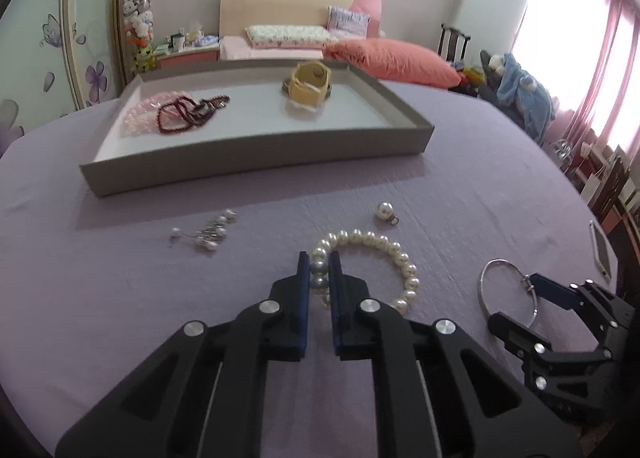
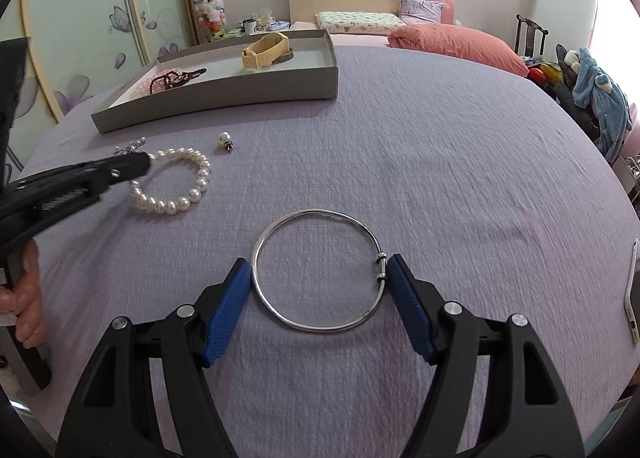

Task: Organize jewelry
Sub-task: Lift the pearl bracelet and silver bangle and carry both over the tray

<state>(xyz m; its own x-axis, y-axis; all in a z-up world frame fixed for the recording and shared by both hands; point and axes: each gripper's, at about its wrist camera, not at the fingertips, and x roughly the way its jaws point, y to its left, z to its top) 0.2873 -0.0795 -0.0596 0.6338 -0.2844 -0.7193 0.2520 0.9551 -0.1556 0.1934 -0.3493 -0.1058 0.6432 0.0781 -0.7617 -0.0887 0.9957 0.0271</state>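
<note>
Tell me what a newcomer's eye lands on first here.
The left hand-held gripper is shut on two grey beads of the pearl bracelet on the purple cloth. Beside it, the right hand-held gripper brackets the silver bangle, pads against its sides. Behind sits the grey tray.

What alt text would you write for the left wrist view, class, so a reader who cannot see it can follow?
The left gripper is shut on a pearl bracelet lying on a lilac tablecloth. Beyond it sits a grey tray holding dark red beads and a yellow strap; at right, the right gripper straddles a silver bangle.
</note>
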